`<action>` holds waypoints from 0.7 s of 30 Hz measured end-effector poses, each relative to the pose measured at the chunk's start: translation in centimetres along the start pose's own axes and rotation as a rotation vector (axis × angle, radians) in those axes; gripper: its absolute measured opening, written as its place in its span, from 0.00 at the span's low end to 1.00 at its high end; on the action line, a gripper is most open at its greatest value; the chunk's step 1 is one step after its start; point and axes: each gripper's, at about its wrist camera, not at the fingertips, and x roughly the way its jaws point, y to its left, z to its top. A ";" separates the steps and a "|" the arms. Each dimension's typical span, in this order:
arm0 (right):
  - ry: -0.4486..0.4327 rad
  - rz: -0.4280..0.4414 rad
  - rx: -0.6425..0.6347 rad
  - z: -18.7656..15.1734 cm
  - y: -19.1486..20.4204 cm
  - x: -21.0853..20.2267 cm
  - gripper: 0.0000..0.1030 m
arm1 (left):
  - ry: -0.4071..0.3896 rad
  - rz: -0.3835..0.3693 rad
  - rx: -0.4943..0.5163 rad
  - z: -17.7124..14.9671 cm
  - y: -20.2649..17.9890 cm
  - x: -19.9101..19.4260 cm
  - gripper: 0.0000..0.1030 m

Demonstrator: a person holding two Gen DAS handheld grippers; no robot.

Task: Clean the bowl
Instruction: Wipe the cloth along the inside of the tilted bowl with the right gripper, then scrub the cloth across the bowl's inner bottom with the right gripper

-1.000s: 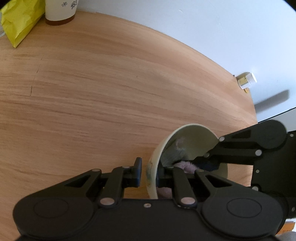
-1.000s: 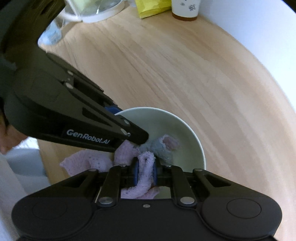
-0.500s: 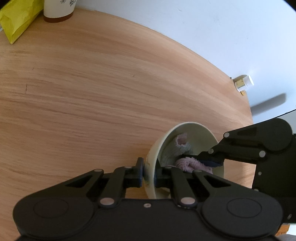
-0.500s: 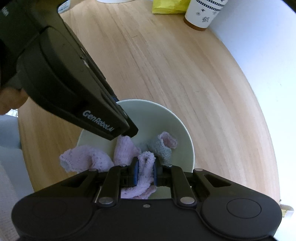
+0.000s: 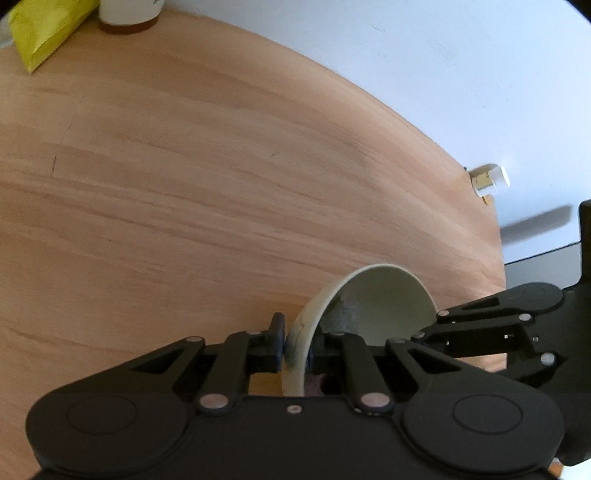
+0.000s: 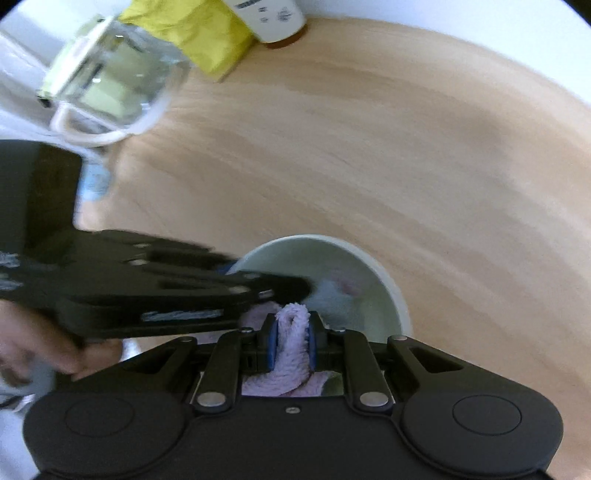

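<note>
Bowl (image 5: 373,306): rim pinched by left tool (image 5: 297,350) to steady it; right tool (image 6: 291,347) clamps wiping cloth (image 6: 291,332) inside.

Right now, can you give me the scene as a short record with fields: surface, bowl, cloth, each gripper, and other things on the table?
surface: round wooden table
bowl: pale green bowl, tilted, its rim pinched by the left gripper
cloth: lilac cloth, partly inside the bowl
left gripper: jaws shut on the bowl wall, one inside, one outside
right gripper: right gripper, jaws shut on a fold of the cloth
other things: yellow bag, white cup, glass jug, at the far edge
</note>
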 end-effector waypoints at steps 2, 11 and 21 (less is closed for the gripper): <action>0.012 -0.009 -0.057 0.1 0.4 0.0 0.18 | 0.002 -0.005 -0.005 0.1 0.1 0.1 0.10; 0.095 0.010 -0.200 0.3 1.1 -1.0 0.18 | -0.004 0.005 0.034 0.1 0.0 0.1 0.11; 0.244 -0.186 -0.479 1.0 3.3 -0.3 0.18 | -0.001 0.025 0.093 0.0 -0.5 -0.4 0.11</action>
